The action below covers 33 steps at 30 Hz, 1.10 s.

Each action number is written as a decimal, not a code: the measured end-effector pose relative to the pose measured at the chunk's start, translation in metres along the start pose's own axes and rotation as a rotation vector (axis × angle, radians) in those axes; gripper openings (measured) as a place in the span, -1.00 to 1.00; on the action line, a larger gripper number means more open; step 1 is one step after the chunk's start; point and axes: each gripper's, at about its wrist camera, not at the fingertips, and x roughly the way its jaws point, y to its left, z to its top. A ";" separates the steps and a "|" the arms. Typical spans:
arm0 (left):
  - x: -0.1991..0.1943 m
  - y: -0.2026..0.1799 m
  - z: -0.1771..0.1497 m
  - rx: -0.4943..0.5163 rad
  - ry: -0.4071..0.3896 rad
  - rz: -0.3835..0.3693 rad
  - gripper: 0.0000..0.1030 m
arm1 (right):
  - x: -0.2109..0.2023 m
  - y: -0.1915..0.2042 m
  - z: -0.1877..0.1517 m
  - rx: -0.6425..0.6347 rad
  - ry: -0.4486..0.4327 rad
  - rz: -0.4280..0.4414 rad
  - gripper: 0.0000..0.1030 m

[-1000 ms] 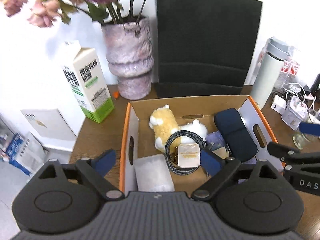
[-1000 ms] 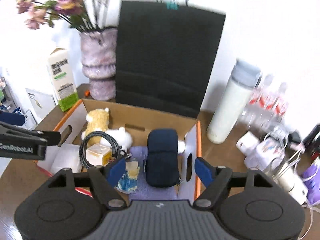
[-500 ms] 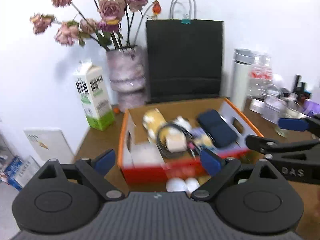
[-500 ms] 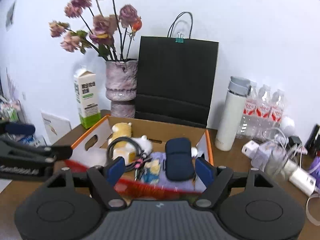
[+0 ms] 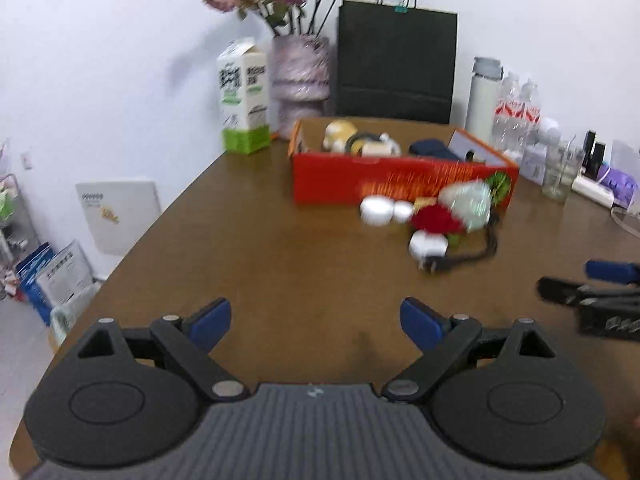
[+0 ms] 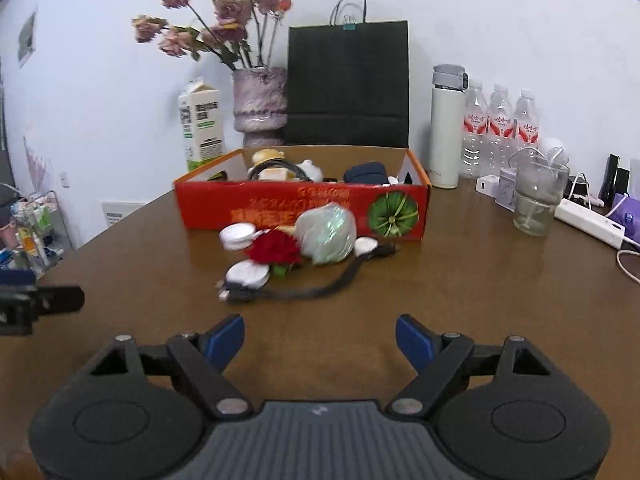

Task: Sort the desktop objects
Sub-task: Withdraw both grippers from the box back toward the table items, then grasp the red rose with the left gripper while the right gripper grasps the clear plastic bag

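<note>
Over the brown table (image 6: 460, 280), left gripper (image 5: 316, 318) wide open and empty, right gripper (image 6: 320, 338) empty, jaws just opening.

place: office/meeting room | cues: long wooden table (image 6: 460, 280); power strip (image 6: 592, 222); water bottles (image 6: 500, 132); paper bag (image 6: 348, 84)

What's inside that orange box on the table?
Inside the orange box a yellow plush toy, a coiled black cable and a dark blue pouch show above its rim. The front wall hides whatever lies lower down.
</note>
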 end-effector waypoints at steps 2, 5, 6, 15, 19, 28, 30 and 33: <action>-0.009 0.006 -0.011 -0.001 0.007 0.009 0.81 | -0.016 0.002 -0.012 -0.012 -0.017 0.005 0.60; -0.026 0.011 -0.026 0.011 0.003 0.005 0.81 | -0.039 0.003 -0.026 0.001 -0.027 0.001 0.60; -0.031 0.011 -0.029 0.015 0.005 0.003 0.81 | -0.046 0.004 -0.029 0.000 -0.035 -0.003 0.60; -0.046 -0.011 -0.041 0.080 0.009 -0.046 0.82 | -0.083 -0.001 -0.047 -0.072 -0.046 -0.100 0.66; -0.042 -0.020 -0.044 0.088 0.019 -0.067 0.82 | -0.083 -0.003 -0.048 -0.061 -0.042 -0.101 0.66; -0.011 -0.012 -0.032 0.015 0.071 -0.097 0.82 | -0.049 -0.012 -0.040 0.000 0.001 -0.081 0.66; -0.002 -0.011 -0.024 -0.001 0.075 -0.115 0.82 | -0.040 -0.013 -0.035 0.008 0.008 -0.068 0.65; 0.013 -0.014 -0.007 -0.007 0.065 -0.146 0.82 | -0.024 -0.013 -0.018 -0.001 -0.004 -0.048 0.62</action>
